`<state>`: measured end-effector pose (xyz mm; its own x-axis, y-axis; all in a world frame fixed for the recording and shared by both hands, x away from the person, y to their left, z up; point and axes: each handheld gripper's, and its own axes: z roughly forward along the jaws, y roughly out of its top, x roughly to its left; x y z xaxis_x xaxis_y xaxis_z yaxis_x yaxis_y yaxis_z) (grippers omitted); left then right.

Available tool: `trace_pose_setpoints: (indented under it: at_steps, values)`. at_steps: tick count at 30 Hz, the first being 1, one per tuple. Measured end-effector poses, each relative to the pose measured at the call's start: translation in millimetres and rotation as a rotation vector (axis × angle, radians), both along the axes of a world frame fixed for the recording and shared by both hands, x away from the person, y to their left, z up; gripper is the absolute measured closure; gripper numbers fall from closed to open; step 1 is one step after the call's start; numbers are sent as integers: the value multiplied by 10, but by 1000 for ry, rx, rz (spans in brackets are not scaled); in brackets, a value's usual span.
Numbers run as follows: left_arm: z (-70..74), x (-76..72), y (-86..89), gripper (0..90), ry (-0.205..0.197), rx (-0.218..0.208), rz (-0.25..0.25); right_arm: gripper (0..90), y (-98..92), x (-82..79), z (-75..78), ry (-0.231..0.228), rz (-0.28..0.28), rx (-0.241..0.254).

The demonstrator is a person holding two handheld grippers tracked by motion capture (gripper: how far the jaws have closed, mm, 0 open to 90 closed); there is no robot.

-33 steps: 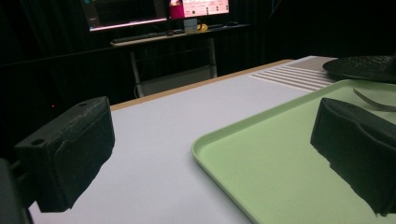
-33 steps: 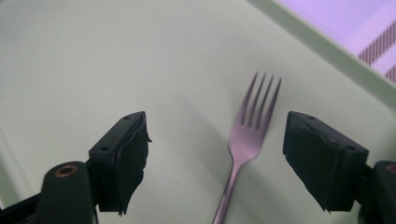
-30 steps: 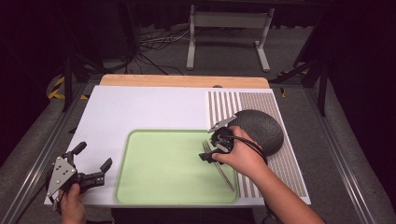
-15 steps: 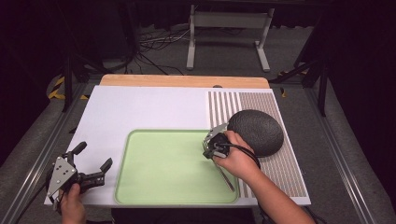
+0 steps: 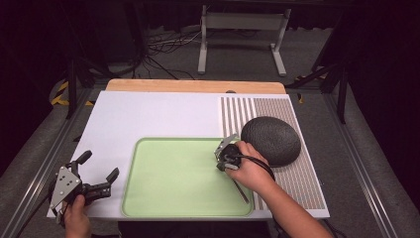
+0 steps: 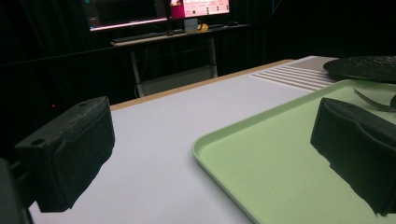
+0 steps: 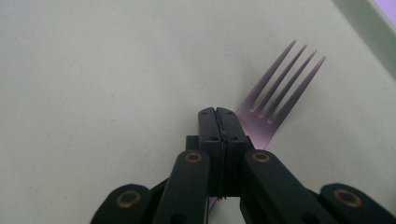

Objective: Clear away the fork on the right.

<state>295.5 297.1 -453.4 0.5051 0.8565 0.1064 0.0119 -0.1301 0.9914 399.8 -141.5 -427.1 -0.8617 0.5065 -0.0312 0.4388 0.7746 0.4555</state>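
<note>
Fork lying on green tray, right of centre in the high frame, tines fanning toward upper right in the right gripper view. Right tongs pressing down beside the fork's neck, jaws clenched flat together, gripping nothing visible between them. Left tongs hovering at lower left of the high frame, jaws released and spread wide over white desk. Dark round dome sitting on striped mat, just right of the hand.
</note>
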Motion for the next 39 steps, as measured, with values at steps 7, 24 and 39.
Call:
trace_pose_setpoints:
  at_steps: [7, 24, 39]
  values:
    - [0, 0, 1, 3, -1, -1, 0, 898, -38, 20, -11, -3, -21, -9]
    - [-1, 2, -1, 3, 0, 0, -1, 897, -217, 82, -10, -24, -112, -7]
    - [-2, 3, -1, 3, 1, -1, -2, 897, -373, 110, -2, -24, -177, -12]
